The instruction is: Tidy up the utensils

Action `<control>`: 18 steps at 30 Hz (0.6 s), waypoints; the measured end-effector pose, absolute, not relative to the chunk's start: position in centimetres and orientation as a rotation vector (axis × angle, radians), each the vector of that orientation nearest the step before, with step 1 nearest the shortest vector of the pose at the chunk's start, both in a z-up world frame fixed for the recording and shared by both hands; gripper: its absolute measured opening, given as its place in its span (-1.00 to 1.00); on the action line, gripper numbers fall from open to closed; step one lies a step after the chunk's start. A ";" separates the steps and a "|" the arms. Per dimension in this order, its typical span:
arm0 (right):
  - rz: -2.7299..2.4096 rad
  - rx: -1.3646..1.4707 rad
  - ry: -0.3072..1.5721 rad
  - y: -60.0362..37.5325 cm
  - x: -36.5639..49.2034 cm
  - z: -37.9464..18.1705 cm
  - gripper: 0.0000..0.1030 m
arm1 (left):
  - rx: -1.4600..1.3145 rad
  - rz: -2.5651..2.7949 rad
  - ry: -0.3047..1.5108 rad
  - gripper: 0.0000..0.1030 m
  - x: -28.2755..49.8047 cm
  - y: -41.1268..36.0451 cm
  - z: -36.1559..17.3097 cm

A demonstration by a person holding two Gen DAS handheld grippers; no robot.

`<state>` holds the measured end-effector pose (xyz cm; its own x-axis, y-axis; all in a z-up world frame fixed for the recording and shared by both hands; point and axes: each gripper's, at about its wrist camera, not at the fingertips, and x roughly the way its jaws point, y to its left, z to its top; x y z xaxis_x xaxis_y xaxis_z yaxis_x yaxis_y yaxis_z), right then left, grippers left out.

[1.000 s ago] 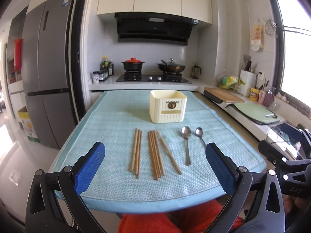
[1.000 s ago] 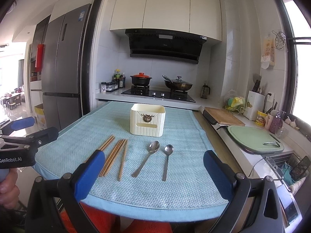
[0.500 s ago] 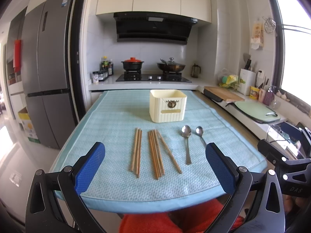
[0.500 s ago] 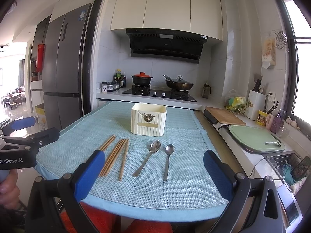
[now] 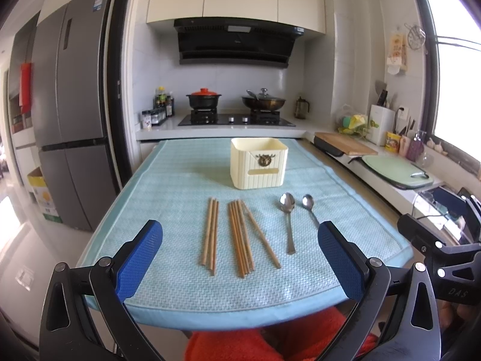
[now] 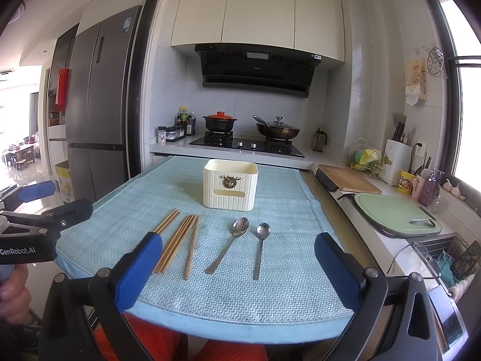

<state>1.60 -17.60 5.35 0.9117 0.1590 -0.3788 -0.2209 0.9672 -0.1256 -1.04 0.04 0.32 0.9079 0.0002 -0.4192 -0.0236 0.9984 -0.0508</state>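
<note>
Several wooden chopsticks point(image 5: 239, 237) lie in groups on the light blue mat point(image 5: 180, 186), also seen in the right wrist view point(image 6: 177, 242). Two metal spoons lie to their right, a larger one point(image 5: 288, 219) point(image 6: 230, 242) and a smaller one point(image 5: 309, 210) point(image 6: 260, 248). A cream utensil holder point(image 5: 258, 165) point(image 6: 231, 188) stands upright behind them. My left gripper point(image 5: 237, 261) is open and empty, hovering over the mat's near edge. My right gripper point(image 6: 237, 270) is open and empty, also at the near edge.
A counter runs along the right with a wooden board point(image 5: 345, 147) and a green cutting board point(image 5: 393, 171). A stove with a pot point(image 5: 203, 100) and a wok point(image 5: 264, 102) is behind the table. A fridge point(image 5: 72, 114) stands at the left.
Both views have shifted very slightly. The utensils and holder have not moved, and both grippers stay open.
</note>
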 end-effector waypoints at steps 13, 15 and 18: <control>0.201 -0.166 0.387 -17.7 1.9 5.3 1.00 | -0.048 0.012 0.451 0.99 -0.5 0.0 0.1; 0.204 -0.167 0.391 -17.6 1.9 5.2 1.00 | -0.045 0.012 0.453 0.99 -0.5 0.0 0.1; 0.209 -0.171 0.395 -17.5 2.1 5.1 1.00 | -0.047 0.011 0.456 0.99 -0.5 0.0 -0.1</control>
<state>2.11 -17.47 5.12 0.9020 0.1677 -0.3978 -0.2339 0.9643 -0.1240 -0.49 0.00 -0.05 0.8978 0.0005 -0.4404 -0.0217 0.9988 -0.0431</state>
